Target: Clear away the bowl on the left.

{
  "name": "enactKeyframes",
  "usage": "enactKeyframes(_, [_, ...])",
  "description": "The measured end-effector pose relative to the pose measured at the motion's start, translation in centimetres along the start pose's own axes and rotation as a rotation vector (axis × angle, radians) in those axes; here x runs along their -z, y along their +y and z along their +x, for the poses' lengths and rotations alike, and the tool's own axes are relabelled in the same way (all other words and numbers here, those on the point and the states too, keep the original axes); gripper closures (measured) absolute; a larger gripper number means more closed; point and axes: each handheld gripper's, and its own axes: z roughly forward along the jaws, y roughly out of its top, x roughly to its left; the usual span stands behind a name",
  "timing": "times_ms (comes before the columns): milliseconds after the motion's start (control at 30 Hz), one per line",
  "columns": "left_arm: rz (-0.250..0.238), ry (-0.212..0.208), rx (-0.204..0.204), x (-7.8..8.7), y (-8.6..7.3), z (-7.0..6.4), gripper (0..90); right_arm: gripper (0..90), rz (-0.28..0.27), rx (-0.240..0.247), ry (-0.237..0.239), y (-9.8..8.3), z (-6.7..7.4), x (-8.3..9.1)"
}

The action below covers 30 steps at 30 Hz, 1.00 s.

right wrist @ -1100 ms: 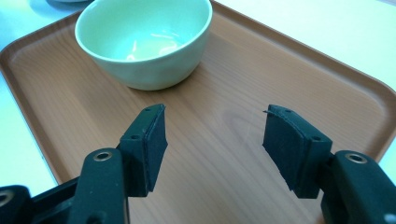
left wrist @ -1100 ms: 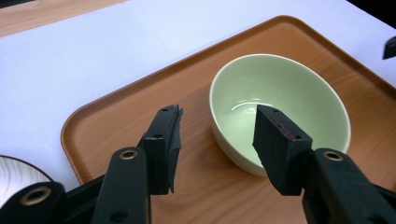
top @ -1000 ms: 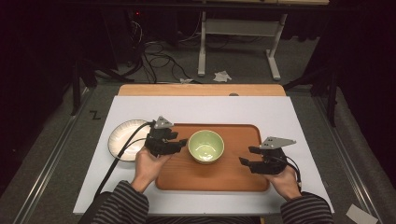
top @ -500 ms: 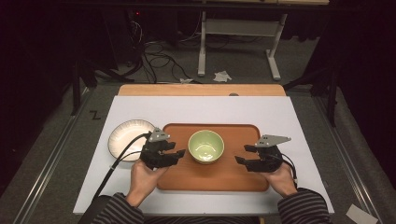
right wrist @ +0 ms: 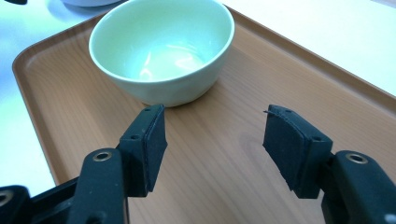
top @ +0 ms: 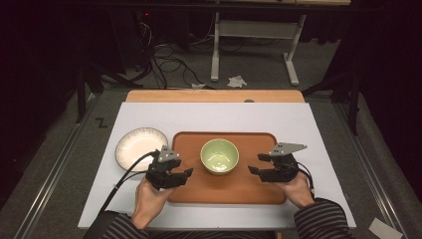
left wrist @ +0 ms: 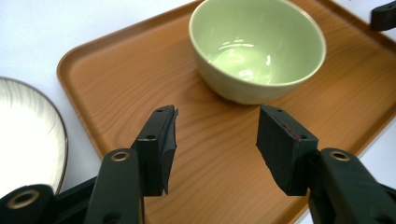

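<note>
Bowl [top: 219, 156] mid-tray [top: 189, 191]; left gripper [top: 185, 174], right gripper [top: 255, 164] flank it over tray ends, fingers spread, empty.

Bright overhead light on the table [top: 308, 124] — dark surroundings, glare inside the bowl [left wrist: 243, 60].

Room dim; surroundings beyond the lit work area fall to near black. Floor [top: 278, 69] is grey carpet. At 12 o'clock stands a white metal desk frame [top: 251, 42] with two legs on foot bars. At 11 o'clock a tangle of dark cables [top: 166, 62] lies on the floor beneath dark equipment showing a small red light [top: 146, 14]. Crumpled white paper [top: 237, 80] lies near the frame's feet. The white tabletop [top: 219, 117] has a wooden strip [top: 214, 96] along its far edge. Metal rails [top: 54, 164] run along the floor at 9 o'clock. A white scrap [top: 382, 230] lies at 5 o'clock. A black "Z" mark [top: 101, 122] sits at 10 o'clock.
</note>
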Motion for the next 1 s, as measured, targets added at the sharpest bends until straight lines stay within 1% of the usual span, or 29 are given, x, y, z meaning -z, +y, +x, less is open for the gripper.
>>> enactKeyframes(100, [0.003,0.006,0.011,0.0,-0.4,0.2,47.2,40.7,0.002,0.002,0.002,0.1,0.1,-0.1])
enactKeyframes(133, [0.002,0.005,0.015,0.0,-0.4,0.2,47.0,40.7,-0.004,0.01,0.004,0.1,0.0,-0.1])
enactKeyframes(267, [0.001,-0.003,0.047,-0.2,-0.7,0.6,46.5,40.7,0.005,0.008,0.003,0.1,0.1,-0.1])
enactKeyframes(333, [0.011,0.004,0.049,-0.4,-0.8,0.7,45.2,40.7,0.007,0.007,0.001,0.1,0.2,-0.1])
enactKeyframes(433, [0.021,0.021,0.039,-0.6,-0.9,0.7,44.7,40.6,0.006,0.005,-0.004,0.0,0.2,-0.1])
enactKeyframes(500, [0.024,0.025,0.046,-0.8,-1.0,0.8,44.7,40.6,0.007,0.004,-0.005,0.0,0.2,-0.1])
enactKeyframes(567, [0.037,0.043,0.051,-1.2,-1.1,0.9,44.4,40.7,0.008,0.003,-0.007,0.0,0.2,-0.1])
enactKeyframes(600, [0.046,0.06,0.051,-1.5,-1.3,1.0,44.4,40.6,0.009,0.007,-0.008,0.0,0.2,-0.1])
enactKeyframes(633, [0.065,0.08,0.045,-2.0,-1.3,1.2,44.7,40.7,0.009,0.007,-0.008,0.0,0.2,-0.1])
enactKeyframes(667, [0.077,0.092,0.048,-2.3,-1.4,1.3,44.8,40.6,0.006,0.008,-0.007,0.0,0.2,-0.1])
enactKeyframes(700, [0.086,0.088,0.064,-2.6,-1.4,1.6,45.2,40.6,0.009,0.004,-0.006,0.0,0.2,0.0])
enactKeyframes(767, [0.078,0.082,0.085,-2.8,-1.4,1.8,45.6,40.6,0.004,0.001,-0.008,-0.1,0.2,0.0])
enactKeyframes(800, [0.071,0.082,0.086,-2.8,-1.4,1.8,45.7,40.6,0.005,-0.002,-0.009,-0.1,0.2,0.1])
enactKeyframes(900, [0.051,0.064,0.084,-2.5,-1.3,1.6,45.7,40.5,0.005,-0.01,-0.009,-0.1,0.1,0.1])
enactKeyframes(1000, [0.049,0.063,0.084,-2.4,-1.3,1.7,44.6,40.5,0.009,-0.013,-0.012,-0.1,0.0,0.0])
